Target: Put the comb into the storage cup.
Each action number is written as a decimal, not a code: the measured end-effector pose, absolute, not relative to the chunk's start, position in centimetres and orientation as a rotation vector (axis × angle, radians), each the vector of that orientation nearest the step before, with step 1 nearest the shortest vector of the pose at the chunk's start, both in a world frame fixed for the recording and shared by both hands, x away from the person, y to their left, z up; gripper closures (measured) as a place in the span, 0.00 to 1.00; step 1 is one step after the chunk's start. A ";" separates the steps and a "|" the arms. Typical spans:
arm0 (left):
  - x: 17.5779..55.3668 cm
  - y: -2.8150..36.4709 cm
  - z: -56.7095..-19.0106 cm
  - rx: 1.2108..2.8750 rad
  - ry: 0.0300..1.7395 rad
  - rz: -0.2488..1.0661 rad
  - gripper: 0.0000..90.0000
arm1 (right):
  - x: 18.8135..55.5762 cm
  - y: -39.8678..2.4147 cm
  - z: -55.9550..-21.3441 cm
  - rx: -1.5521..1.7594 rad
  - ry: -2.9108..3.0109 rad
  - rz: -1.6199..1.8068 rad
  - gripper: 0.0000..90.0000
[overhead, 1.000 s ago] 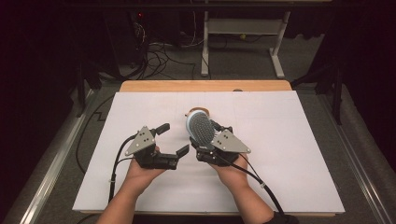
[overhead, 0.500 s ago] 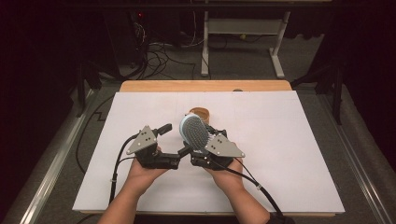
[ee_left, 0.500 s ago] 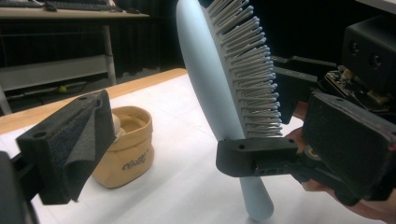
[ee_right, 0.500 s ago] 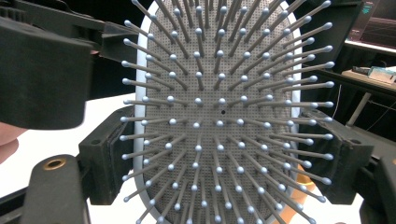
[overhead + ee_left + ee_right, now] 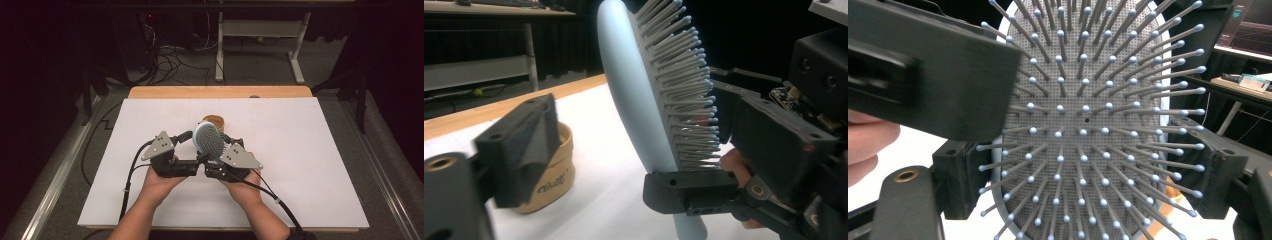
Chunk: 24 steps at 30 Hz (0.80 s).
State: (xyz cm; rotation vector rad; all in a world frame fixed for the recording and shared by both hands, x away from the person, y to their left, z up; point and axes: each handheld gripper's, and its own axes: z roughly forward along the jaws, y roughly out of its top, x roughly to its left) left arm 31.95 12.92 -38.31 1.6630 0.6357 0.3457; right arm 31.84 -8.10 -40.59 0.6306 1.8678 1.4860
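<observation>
1. From the high view I see the worktop (image 5: 310,165), covered in white, with a bare wooden strip along its far edge.
2. I have the right hand-held gripper (image 5: 216,150) near the middle of the worktop, clamped on the lower part of a pale blue hairbrush (image 5: 208,142). The brush head stands above the surface, its bristles turned to the right and toward me.
3. In the right gripper view the bristle pad (image 5: 1088,125) sits right in front of the camera, with the black jaws on either side of the brush.
4. My left hand-held gripper (image 5: 192,142) sits just left of the right one, pointing at the brush head. Its jaws have just been closing in, with the brush head between them.
5. In the left gripper view the right jaw touches the tips of the lower bristles, while the left jaw stands apart from the smooth blue back (image 5: 624,95). So I call this gripper partly open, not yet gripping.
6. A small round wooden box (image 5: 215,121) rests on the worktop just beyond the brush. In the left gripper view it lies behind the left jaw, with printed lettering on its side that I cannot read.
</observation>
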 end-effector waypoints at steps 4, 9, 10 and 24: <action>32.1 12.6 -38.3 1.664 0.644 0.342 0.18 | 31.8 -8.1 -40.6 0.629 1.868 1.486 0.23; 32.4 12.4 -38.1 1.657 0.654 0.331 0.22 | 31.8 -8.0 -40.6 0.629 1.867 1.487 0.23; 32.5 12.4 -38.1 1.656 0.656 0.325 0.23 | 31.8 -8.0 -40.6 0.629 1.866 1.486 0.23; 32.7 12.3 -37.9 1.639 0.648 0.229 0.47 | 31.8 -7.9 -40.6 0.628 1.865 1.480 0.23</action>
